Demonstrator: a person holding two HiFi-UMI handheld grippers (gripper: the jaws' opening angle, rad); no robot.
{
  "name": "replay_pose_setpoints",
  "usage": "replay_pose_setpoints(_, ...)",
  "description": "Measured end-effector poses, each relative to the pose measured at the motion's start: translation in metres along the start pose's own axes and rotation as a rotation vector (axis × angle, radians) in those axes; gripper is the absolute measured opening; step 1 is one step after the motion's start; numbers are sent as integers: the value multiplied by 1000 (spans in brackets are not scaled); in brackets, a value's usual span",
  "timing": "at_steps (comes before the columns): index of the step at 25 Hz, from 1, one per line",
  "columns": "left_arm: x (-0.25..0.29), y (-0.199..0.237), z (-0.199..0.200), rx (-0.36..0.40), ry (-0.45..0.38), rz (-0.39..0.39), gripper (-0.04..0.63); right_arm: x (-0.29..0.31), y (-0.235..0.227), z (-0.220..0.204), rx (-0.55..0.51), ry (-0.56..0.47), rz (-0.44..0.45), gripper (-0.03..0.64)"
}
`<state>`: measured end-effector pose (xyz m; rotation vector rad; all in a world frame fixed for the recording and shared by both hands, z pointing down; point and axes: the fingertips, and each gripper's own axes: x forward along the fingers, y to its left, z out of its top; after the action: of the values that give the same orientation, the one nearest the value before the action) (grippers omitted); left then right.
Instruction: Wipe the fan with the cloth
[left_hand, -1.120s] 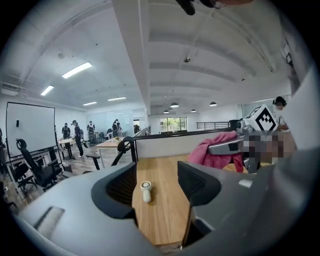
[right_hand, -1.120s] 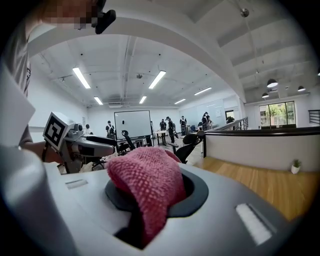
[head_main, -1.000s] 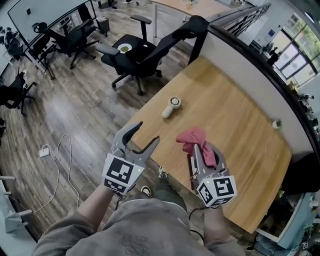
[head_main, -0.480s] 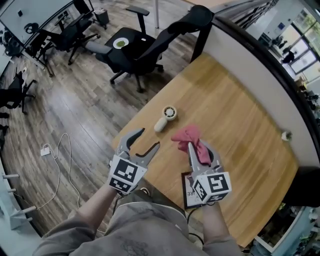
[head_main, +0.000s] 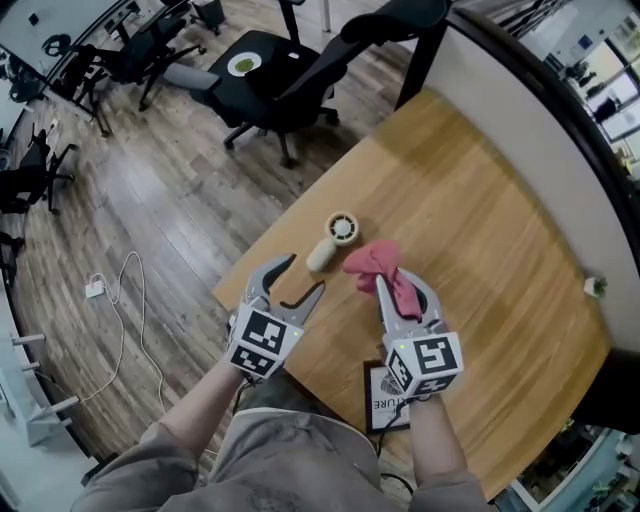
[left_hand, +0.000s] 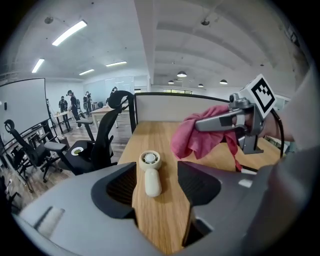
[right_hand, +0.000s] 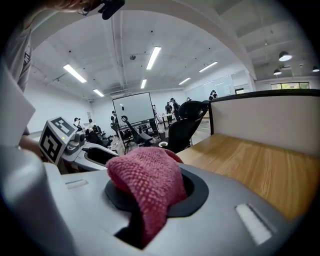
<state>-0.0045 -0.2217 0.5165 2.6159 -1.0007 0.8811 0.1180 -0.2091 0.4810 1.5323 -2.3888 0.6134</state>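
Note:
A small cream hand-held fan (head_main: 334, 238) lies flat on the wooden table (head_main: 480, 240), round head away from me; the left gripper view has the fan (left_hand: 149, 171) straight ahead between the jaws. My left gripper (head_main: 297, 280) is open and empty, just short of the fan's handle. My right gripper (head_main: 392, 283) is shut on a pink cloth (head_main: 378, 266), which bunches out past the jaws right beside the fan. In the right gripper view the cloth (right_hand: 150, 182) fills the jaws. The left gripper view shows the cloth (left_hand: 200, 137) hanging from the right gripper.
A black office chair (head_main: 300, 70) stands off the table's far left corner. A dark partition (head_main: 560, 130) runs along the table's far side. A printed card (head_main: 378, 392) lies at the near edge. A white cable (head_main: 120, 290) trails on the wooden floor.
Both grippers have moved forward toward the fan. The cloth, held in the right gripper throughout, now sits right beside the fan's head. The left gripper stays open.

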Motion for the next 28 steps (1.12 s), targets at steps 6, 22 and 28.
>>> replay_pose_setpoints(6,35,5,-28,-18,49,-24,259,27,-10,-15,8,18,-12,86)
replay_pose_setpoints(22,92,12,-87,-25,103,-121,205,100,-38,-32,37,6,-113,86)
replay_pose_setpoints(28,89,12,-86,-31,79,-175,189,132,-30,-43,-22,67,-92,86)
